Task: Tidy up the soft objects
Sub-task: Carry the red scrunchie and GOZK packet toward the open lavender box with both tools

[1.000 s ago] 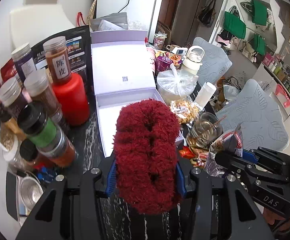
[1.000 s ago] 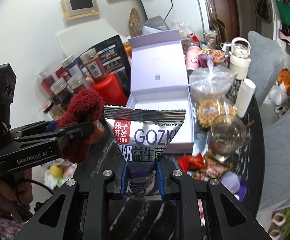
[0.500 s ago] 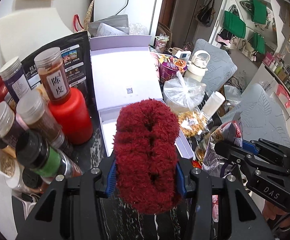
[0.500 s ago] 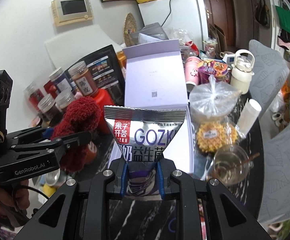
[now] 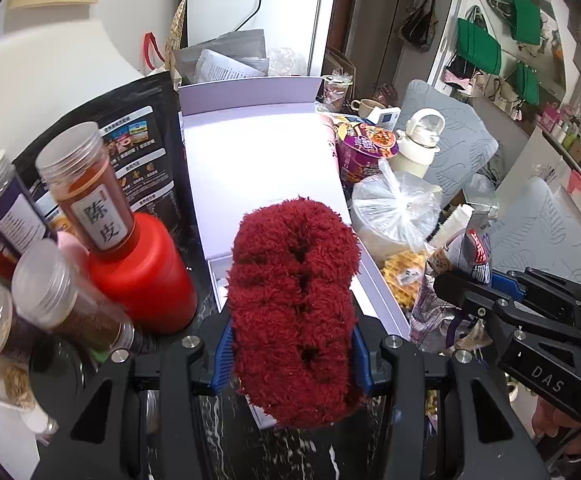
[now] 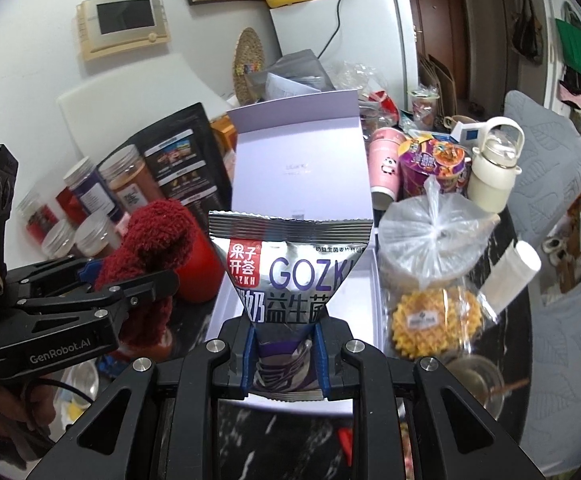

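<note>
My left gripper (image 5: 292,354) is shut on a fluffy dark red cloth (image 5: 292,304), held above the front of the open lilac box (image 5: 258,168). The cloth also shows in the right wrist view (image 6: 150,248), left of the box (image 6: 298,168). My right gripper (image 6: 284,354) is shut on a silver GOZKH snack bag (image 6: 290,276), held upright over the box's front edge. The right gripper (image 5: 502,308) appears at the right in the left wrist view with the bag (image 5: 474,252). The box's tray is mostly hidden behind both held things.
Spice jars (image 5: 86,184) and a red canister (image 5: 142,272) crowd the left of the box. A knotted plastic bag (image 6: 434,236), waffle pack (image 6: 434,316), noodle cup (image 6: 434,164), white kettle (image 6: 494,168) and glass (image 6: 474,380) stand to the right on the black marble table (image 6: 290,440).
Both grippers have moved forward toward the open box, still holding the red cloth and the snack bag. The box and jars look closer and larger.
</note>
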Available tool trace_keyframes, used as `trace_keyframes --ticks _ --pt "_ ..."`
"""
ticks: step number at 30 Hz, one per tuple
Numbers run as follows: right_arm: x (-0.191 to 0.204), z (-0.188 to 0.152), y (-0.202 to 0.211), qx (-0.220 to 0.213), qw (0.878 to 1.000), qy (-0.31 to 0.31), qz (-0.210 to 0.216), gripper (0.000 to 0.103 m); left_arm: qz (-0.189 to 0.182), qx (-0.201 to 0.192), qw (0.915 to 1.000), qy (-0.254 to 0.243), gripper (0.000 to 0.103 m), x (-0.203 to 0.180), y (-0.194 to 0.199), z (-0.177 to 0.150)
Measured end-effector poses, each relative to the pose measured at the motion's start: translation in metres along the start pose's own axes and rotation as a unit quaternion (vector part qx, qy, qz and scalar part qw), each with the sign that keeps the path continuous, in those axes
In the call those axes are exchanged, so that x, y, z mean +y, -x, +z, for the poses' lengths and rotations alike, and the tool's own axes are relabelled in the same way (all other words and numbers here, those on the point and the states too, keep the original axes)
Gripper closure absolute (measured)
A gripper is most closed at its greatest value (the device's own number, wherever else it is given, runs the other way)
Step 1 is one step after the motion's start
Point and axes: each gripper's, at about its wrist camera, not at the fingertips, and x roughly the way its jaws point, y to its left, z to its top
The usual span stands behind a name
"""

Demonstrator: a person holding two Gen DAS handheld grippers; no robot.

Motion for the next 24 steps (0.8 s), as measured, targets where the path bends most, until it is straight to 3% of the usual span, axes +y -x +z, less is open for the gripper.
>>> trace_keyframes --ticks 11,24 --pt "-0.023 0.021 -0.049 0.006 1.000 -0.003 -0.020 0.080 0.016 0.022 0.9996 0.004 0.056 0.012 -0.061 0.021" --pt "-0.044 0.028 -0.118 0.011 0.999 -0.014 -0.043 0.080 0.051 0.061 0.9965 0.025 0.056 0.034 -0.139 0.015"
